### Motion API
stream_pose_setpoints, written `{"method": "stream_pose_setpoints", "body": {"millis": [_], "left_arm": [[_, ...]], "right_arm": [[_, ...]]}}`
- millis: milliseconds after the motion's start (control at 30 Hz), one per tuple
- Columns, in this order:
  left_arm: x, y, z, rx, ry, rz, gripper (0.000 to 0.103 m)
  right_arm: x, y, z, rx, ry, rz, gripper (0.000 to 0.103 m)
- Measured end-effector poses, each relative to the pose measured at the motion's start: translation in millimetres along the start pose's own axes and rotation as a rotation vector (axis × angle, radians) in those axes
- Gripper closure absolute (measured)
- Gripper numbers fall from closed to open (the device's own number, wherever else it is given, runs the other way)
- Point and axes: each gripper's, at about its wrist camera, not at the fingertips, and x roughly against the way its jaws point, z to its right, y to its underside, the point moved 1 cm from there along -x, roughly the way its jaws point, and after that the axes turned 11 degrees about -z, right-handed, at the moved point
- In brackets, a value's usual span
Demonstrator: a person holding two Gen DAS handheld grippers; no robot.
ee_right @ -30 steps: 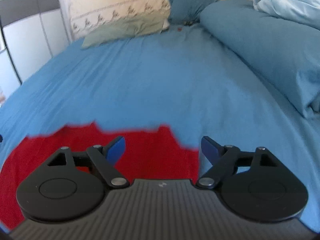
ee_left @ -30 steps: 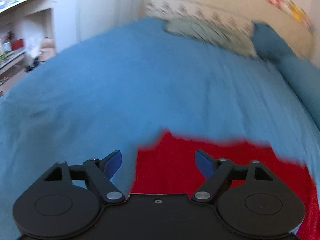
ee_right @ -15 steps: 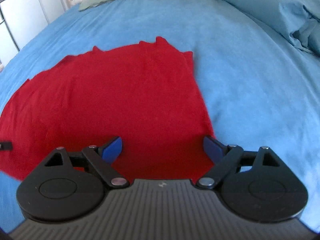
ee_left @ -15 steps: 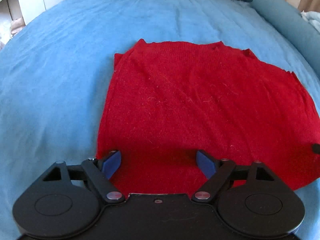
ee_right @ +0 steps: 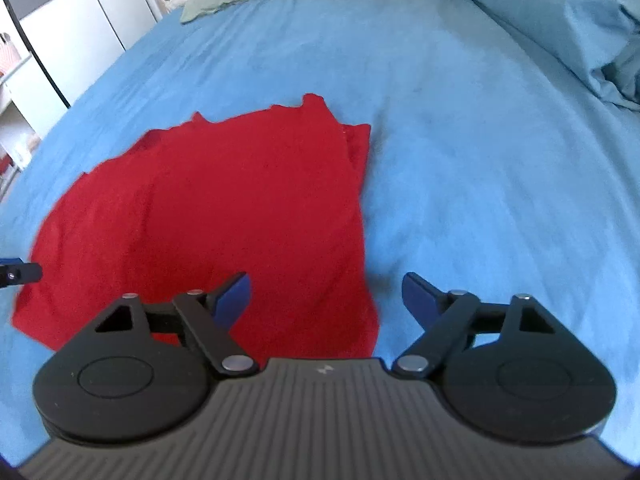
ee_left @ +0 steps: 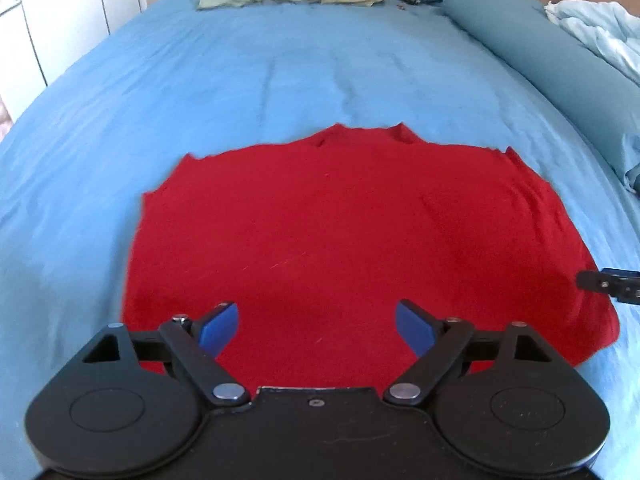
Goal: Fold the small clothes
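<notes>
Red knit top (ee_left: 340,240) lies flat on the blue bedsheet (ee_left: 280,72), near hem toward both cameras, bare sheet on every side. Left gripper (ee_left: 316,326) spread wide over the near hem, holding nothing. Right gripper (ee_right: 326,294) also wide and empty, straddling the top's right edge.
</notes>
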Motion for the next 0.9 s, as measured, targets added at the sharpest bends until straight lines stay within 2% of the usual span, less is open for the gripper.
{"method": "stream_pose_setpoints", "body": {"millis": [67, 167, 233, 300, 367, 400, 467, 600, 633, 700, 767, 900], "left_arm": [[-10, -4, 12, -0.014, 0.004, 0.002, 0.014], [-27, -10, 24, -0.032, 0.009, -0.019, 0.014], [-39, -12, 33, -0.044, 0.001, -0.039, 0.014], [-53, -14, 39, -0.051, -0.023, -0.070, 0.014], [-63, -13, 42, -0.064, -0.048, -0.089, 0.008], [-66, -14, 44, -0.072, -0.070, -0.094, 0.005], [-75, -19, 46, -0.074, -0.089, -0.119, 0.000], [-81, -31, 41, -0.045, -0.064, -0.167, 0.000], [-75, -30, 37, -0.040, -0.055, -0.173, 0.000], [-63, -32, 29, -0.024, -0.029, -0.171, 0.008], [-46, -32, 15, -0.006, -0.018, -0.145, 0.010], [-5, -24, -26, 0.014, -0.039, -0.074, 0.010]], "right_arm": [[-12, -3, 2, 0.005, -0.027, -0.006, 0.021], [-18, -7, 5, 0.000, -0.063, 0.019, 0.021], [-20, -10, 5, -0.007, -0.090, 0.023, 0.028], [-20, -11, 6, -0.008, -0.130, 0.010, 0.046], [-20, -13, 6, -0.006, -0.139, 0.000, 0.053], [-21, -15, 7, -0.010, -0.136, -0.004, 0.061], [-18, -19, 10, -0.041, -0.149, -0.017, 0.072], [0, -31, 3, -0.079, -0.154, -0.029, 0.076], [7, -35, -3, -0.080, -0.159, -0.025, 0.076], [24, -47, -19, -0.083, -0.183, -0.013, 0.076], [45, -63, -50, -0.045, -0.200, 0.003, 0.076], [72, -91, -143, 0.065, -0.255, 0.022, 0.077]]}}
